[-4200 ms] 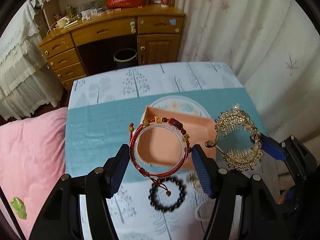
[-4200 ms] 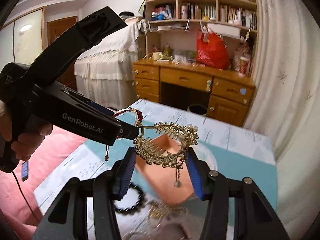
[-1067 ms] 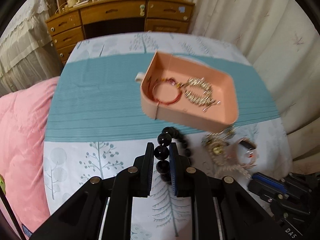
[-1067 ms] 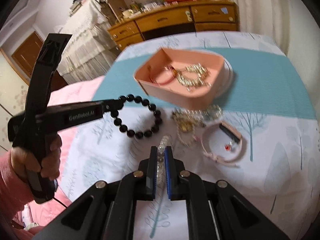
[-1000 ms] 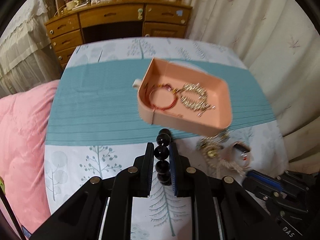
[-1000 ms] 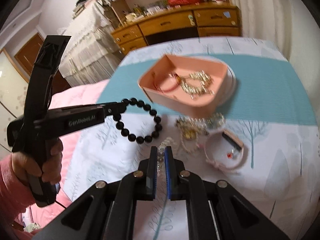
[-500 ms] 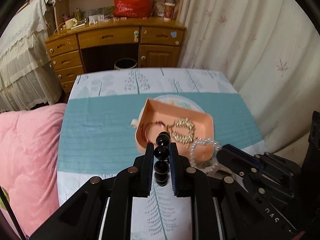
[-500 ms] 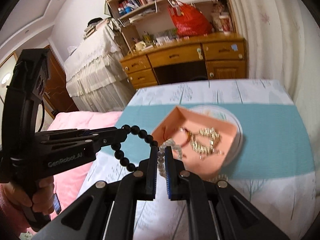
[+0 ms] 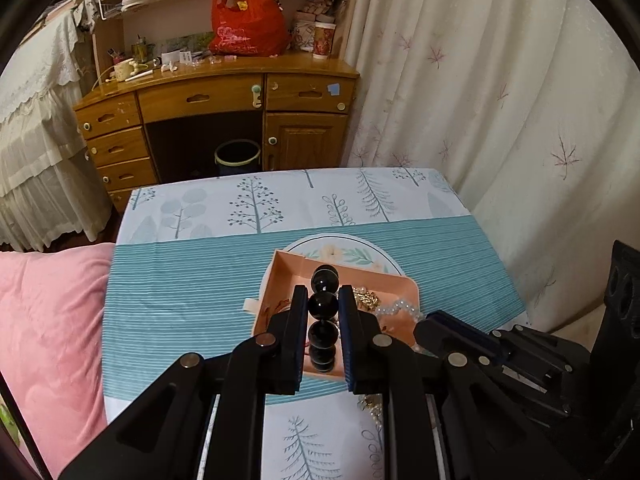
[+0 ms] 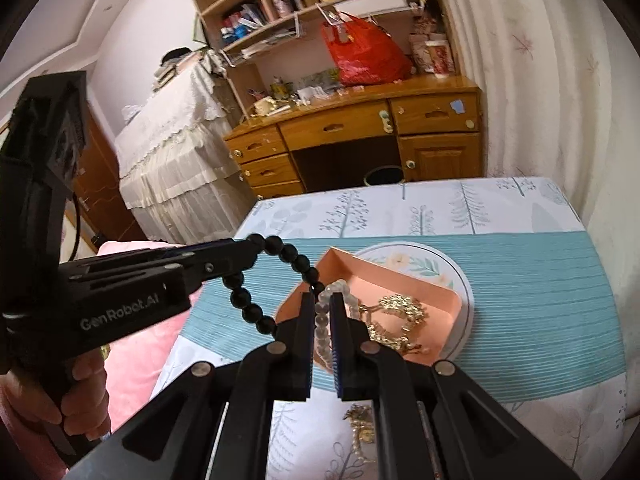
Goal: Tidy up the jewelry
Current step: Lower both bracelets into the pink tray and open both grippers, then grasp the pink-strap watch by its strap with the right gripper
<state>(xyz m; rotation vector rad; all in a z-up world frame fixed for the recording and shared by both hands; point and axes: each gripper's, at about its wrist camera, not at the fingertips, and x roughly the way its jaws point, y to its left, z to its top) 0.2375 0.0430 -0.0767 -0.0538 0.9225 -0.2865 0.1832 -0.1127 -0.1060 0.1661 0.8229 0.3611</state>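
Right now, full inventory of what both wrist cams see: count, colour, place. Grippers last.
black bead bracelet: 1, black, held in the air over the tray's near-left edge
pearl bracelet: 1, white, held above the tray's near side
tray: 1, pink, on the plate
gold hairpiece: 1, gold, inside the tray
plate: 1, white with floral print, under the tray
loose jewelry: small gold pile, count unclear, on the cloth near the camera
tablecloth: 1, teal stripes and tree print, covers the table
desk: 1, wood, behind the table
red bag: 1, on the desk
left gripper: shut on the black bead bracelet
right gripper: shut on the pearl bracelet
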